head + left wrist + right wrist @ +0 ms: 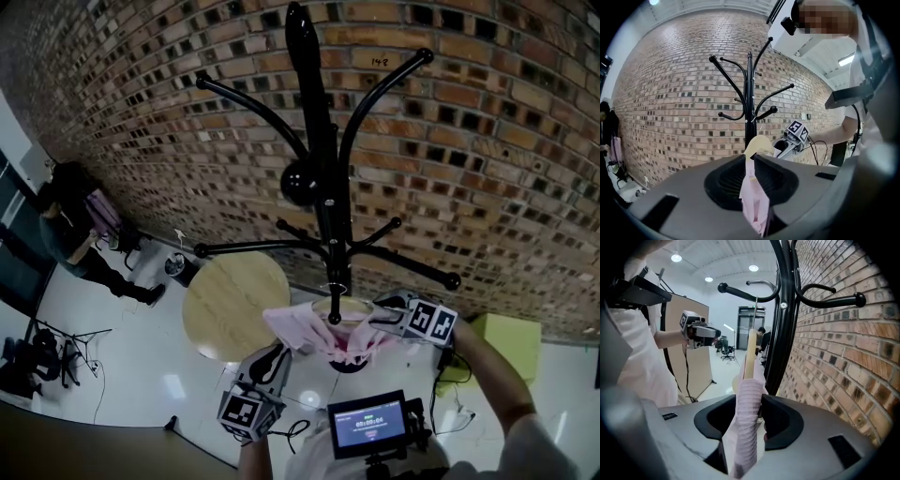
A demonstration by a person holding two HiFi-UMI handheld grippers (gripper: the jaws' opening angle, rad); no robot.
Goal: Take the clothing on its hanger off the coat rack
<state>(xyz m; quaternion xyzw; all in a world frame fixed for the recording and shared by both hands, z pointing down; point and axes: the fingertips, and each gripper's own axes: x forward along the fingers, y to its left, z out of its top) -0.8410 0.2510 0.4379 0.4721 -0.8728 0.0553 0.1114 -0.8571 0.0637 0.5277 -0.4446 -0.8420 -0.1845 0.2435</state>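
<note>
A black coat rack [319,159] stands before a brick wall. A pink garment [314,333] hangs on a pale wooden hanger [750,352], low beside the pole. The hanger's wire hook [756,310] reaches up to a curved lower arm [759,297]. My left gripper [751,159] is shut on the garment's one shoulder, with the hanger's end [758,142] just past its jaws. My right gripper [749,401] is shut on the other side, ribbed pink cloth filling the gap between its jaws. In the head view the left gripper [278,354] sits below the garment and the right gripper [386,314] to its right.
A round wooden table [234,305] stands left of the rack's base. A person [70,234] is far left by the wall, a tripod [56,347] on the floor nearby. A yellow-green box [511,342] sits right. A small monitor [370,424] is at my chest.
</note>
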